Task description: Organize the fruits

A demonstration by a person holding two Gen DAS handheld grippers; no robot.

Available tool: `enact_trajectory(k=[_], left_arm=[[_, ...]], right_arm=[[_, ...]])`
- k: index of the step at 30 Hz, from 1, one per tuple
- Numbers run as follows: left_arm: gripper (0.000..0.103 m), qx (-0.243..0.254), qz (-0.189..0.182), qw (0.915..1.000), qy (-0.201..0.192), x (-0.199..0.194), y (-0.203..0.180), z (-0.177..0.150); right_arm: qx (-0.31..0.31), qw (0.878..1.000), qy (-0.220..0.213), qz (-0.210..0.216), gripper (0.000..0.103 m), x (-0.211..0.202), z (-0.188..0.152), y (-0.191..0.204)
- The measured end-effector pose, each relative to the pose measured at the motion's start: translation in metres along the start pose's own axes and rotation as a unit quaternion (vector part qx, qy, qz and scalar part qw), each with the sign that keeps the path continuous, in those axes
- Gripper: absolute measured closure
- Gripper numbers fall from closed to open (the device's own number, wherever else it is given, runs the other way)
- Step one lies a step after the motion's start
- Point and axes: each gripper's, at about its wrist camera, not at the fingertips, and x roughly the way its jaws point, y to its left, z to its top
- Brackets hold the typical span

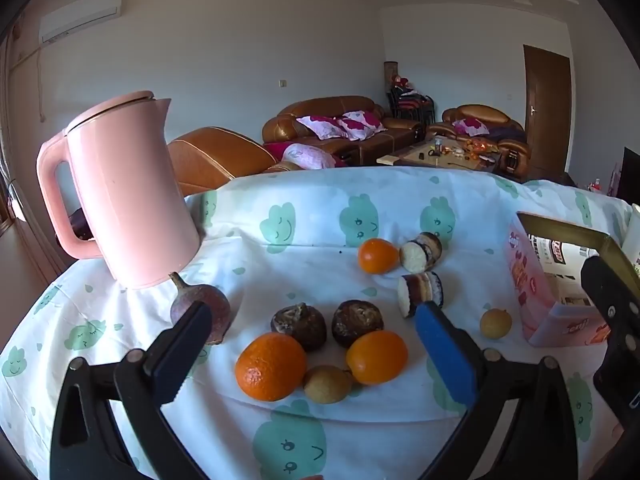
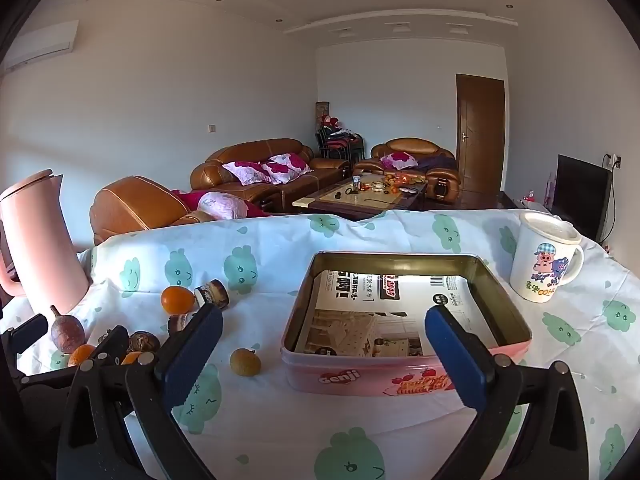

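In the left wrist view my left gripper (image 1: 314,320) is open and empty above a cluster of fruit: a large orange (image 1: 271,366), a smaller orange (image 1: 377,357), two dark brown round fruits (image 1: 299,326), a small tan fruit (image 1: 327,384). Farther off lie another orange (image 1: 376,255), two cut sugarcane pieces (image 1: 421,294), a purple passion fruit (image 1: 206,312) and a tan longan (image 1: 496,323). In the right wrist view my right gripper (image 2: 324,322) is open and empty just in front of the open pink tin (image 2: 360,376). The longan (image 2: 245,362) lies left of the tin.
A pink kettle (image 1: 128,196) stands at the table's far left. A white lidded cartoon mug (image 2: 546,258) stands right of the tin. The tin is lined with printed paper (image 2: 384,312). The table's far edge drops off toward brown sofas.
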Motion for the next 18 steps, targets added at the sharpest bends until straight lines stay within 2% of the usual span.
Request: enact_trajectory(k=[18], left_arm=[[0.000, -0.014, -0.003, 0.9999, 0.007, 0.000, 0.011, 0.002]], right_arm=[[-0.005, 1.000, 0.001, -0.003, 0.001, -0.001, 0.000, 0.001]])
